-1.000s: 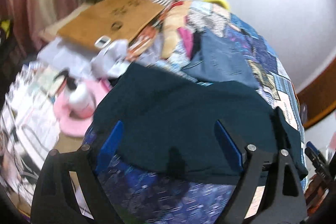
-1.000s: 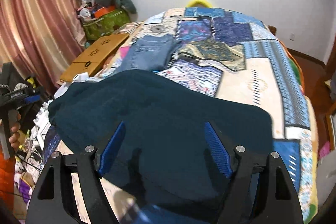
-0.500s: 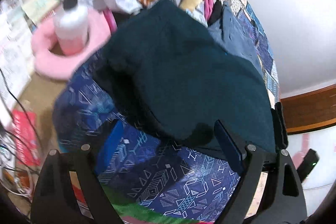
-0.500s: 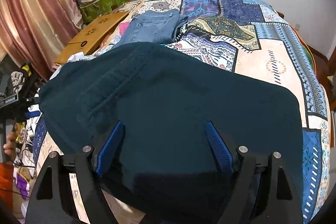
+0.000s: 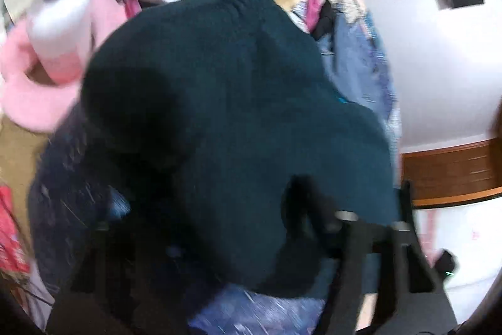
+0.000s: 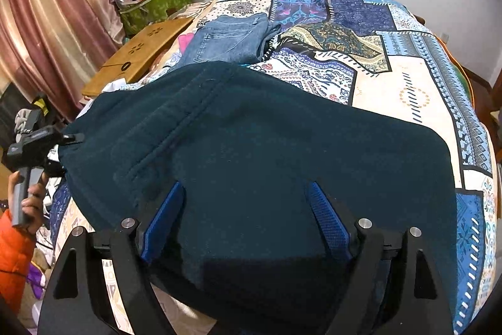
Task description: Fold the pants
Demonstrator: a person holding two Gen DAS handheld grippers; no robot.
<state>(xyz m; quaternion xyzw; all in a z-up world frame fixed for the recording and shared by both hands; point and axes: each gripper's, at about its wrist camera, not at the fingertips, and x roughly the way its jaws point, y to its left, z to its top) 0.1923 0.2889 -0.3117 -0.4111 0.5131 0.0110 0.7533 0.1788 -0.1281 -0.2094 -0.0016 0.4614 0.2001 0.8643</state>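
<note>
Clearly, in the left wrist view the picture is blurred, and the dark teal pants [image 5: 238, 102] fill most of it, lying over the edge of the patterned bedspread [image 5: 266, 313]. The left gripper [image 5: 219, 244] is low at the near edge of the cloth and its jaws are closing, with a bunch of the fabric between them; whether the pads already press on it I cannot tell, because the fingers are dark and smeared. I think the risk here is that the jaws catch only the top layer, or also a piece of the bedspread below, so the fold would drag the cover with it. Beside the bed stand a white pump bottle [image 5: 59, 18] and a pink fluffy ring [image 5: 34, 96], near enough that a wide swing of the cloth could knock the bottle over. In the right wrist view the pants [image 6: 266, 153] lie flat across the near part of the bed, folded jeans [image 6: 232, 40] behind them. The right gripper [image 6: 244, 215] hovers over the near edge with its 2 blue pads spread wide and nothing grasped. If only 1 side lifts, the fold may come out skewed, I judge. At the left edge a hand [image 6: 29, 197] holds the other tool.
</note>
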